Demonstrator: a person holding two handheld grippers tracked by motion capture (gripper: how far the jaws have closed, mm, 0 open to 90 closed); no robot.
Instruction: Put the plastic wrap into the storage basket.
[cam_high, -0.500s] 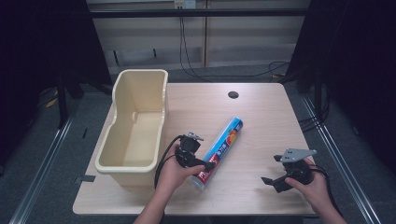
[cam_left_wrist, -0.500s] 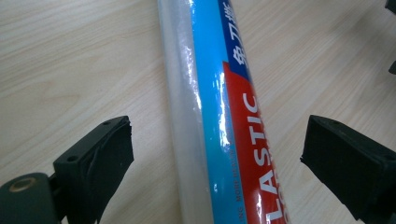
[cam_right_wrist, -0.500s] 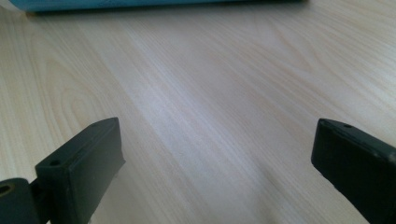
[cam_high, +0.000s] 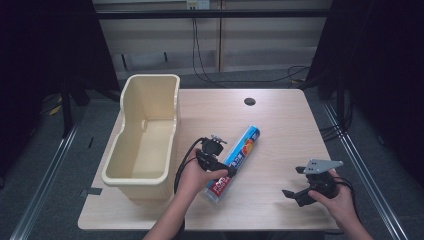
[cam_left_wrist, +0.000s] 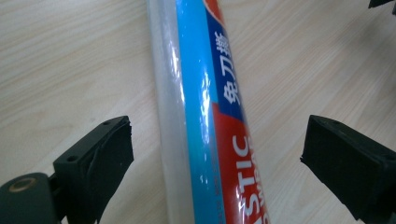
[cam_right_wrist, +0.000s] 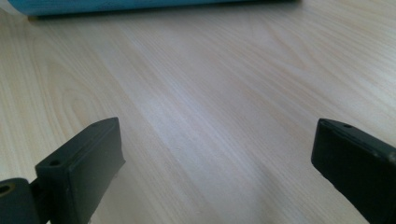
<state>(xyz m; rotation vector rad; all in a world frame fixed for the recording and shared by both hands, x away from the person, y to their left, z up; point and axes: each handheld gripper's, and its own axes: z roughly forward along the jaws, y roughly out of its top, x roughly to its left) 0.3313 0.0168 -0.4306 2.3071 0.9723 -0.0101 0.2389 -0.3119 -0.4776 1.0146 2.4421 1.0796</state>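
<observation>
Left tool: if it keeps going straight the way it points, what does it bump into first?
Most likely the plastic wrap roll. It lies right between the open jaws of the left tool, with bare table beside it.

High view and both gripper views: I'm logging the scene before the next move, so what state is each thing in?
Plastic wrap roll: lying flat on the table, slanted, ungripped.
Left gripper: open, jaws on either side of the roll, a gap on each side.
Right gripper: open, nothing between the jaws, over bare wood.
Cream bin: upright at the table's left edge, looks empty.
</observation>
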